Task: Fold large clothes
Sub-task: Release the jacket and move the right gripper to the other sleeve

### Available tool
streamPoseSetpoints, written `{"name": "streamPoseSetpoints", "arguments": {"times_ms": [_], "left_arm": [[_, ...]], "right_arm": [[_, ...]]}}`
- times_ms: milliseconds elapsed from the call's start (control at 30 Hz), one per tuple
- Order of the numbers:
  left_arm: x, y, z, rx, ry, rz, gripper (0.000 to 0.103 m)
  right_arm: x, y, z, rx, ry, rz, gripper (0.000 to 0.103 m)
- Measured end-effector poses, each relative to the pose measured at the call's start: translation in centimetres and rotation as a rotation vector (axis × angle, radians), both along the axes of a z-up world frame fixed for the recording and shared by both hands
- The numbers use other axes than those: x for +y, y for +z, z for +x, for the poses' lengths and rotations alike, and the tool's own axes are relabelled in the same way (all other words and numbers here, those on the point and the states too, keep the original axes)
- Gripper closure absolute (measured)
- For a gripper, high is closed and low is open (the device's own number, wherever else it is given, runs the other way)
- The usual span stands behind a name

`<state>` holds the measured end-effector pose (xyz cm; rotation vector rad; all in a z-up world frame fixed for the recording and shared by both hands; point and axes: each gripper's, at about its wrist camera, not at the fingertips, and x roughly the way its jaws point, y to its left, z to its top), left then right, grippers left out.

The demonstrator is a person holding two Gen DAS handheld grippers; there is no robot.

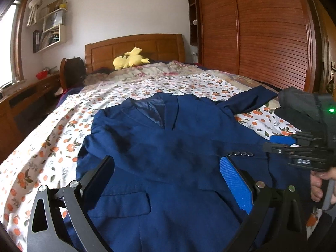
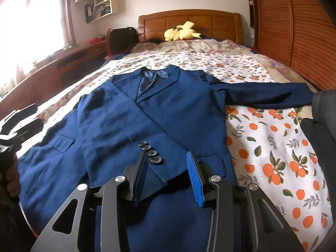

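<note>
A navy blue suit jacket (image 1: 168, 147) lies front-up on the bed, collar toward the headboard; it also shows in the right wrist view (image 2: 130, 126). One sleeve is folded across the chest, its cuff buttons (image 2: 150, 151) near the hem. The other sleeve (image 2: 262, 96) stretches out to the right. My left gripper (image 1: 168, 161) is open and empty, hovering over the jacket's lower front. My right gripper (image 2: 167, 157) is open and empty, just above the folded sleeve's cuff; it also shows at the right in the left wrist view (image 1: 279, 141).
The bed has an orange-print sheet (image 2: 273, 142), a wooden headboard (image 2: 189, 23) and a yellow plush toy (image 2: 180, 32). A wooden wardrobe (image 1: 262, 37) stands on the right, a desk (image 1: 27, 96) on the left. Dark folded clothing (image 1: 298, 109) lies at the bed's right edge.
</note>
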<state>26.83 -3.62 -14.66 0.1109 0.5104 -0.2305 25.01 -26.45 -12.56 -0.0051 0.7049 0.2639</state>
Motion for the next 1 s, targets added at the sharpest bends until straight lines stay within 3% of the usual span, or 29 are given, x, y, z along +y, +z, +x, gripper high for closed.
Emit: {"name": "streamPoseSetpoints", "arguments": {"times_ms": [433, 633, 1000], "left_arm": [[-0.2, -3.2, 2.8, 0.000, -0.001, -0.026, 0.002], [0.1, -3.4, 1.9, -0.046, 0.001, -0.045, 0.002], [0.7, -3.0, 0.8, -0.098, 0.007, -0.080, 0.002]], "right_arm": [[-1.3, 0.0, 0.2, -0.007, -0.027, 0.013, 0.064], [-2.1, 1.4, 0.7, -0.036, -0.061, 0.010, 0.054], [-6.4, 3.6, 6.3, -0.016, -0.158, -0.092, 0.053]]}}
